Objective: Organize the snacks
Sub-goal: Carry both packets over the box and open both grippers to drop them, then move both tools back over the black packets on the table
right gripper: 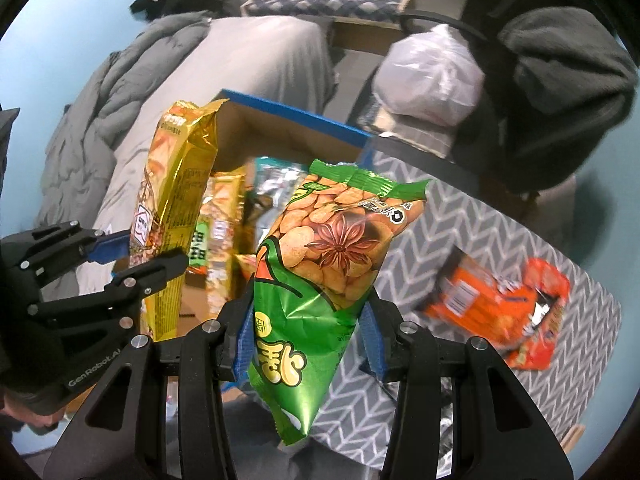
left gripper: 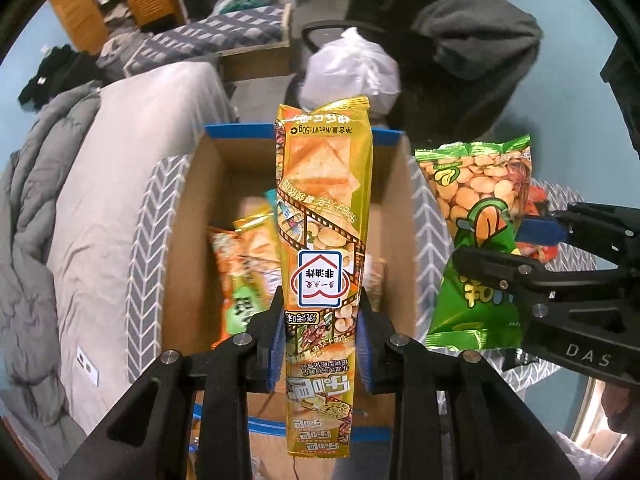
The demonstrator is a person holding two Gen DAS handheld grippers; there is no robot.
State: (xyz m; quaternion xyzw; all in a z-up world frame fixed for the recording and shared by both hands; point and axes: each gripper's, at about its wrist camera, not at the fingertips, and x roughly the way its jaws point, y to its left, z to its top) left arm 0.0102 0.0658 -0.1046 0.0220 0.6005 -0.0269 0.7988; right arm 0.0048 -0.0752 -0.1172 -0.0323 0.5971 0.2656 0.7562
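- Carrying two snack packs to the cardboard box point(left gripper: 400, 216); by my read this is the drop-in step, both packs not yet released.
- Left hand-held gripper point(left gripper: 320, 340) is clamped on the yellow pack point(left gripper: 324, 208), pads pinching its lower third; pack stands upright over the box's middle, print upside down.
- Right hand-held gripper point(right gripper: 308, 344) is clamped on the green pack point(right gripper: 320, 264), gripped low, top tilted toward the right; it hangs at the box's right edge, over the chevron cloth point(right gripper: 460, 240).
- Box already holds several packs point(left gripper: 240, 248), stacked toward its left wall.
- An orange pack point(right gripper: 500, 304) lies on the cloth, well apart from the box, near the cloth's right edge.
- Next move likely: lower yellow into the free space by the right wall, open, then shift green leftward over the rim.
- Both grippers point forward and down, side by side, near each other; collision risk if both descend together.
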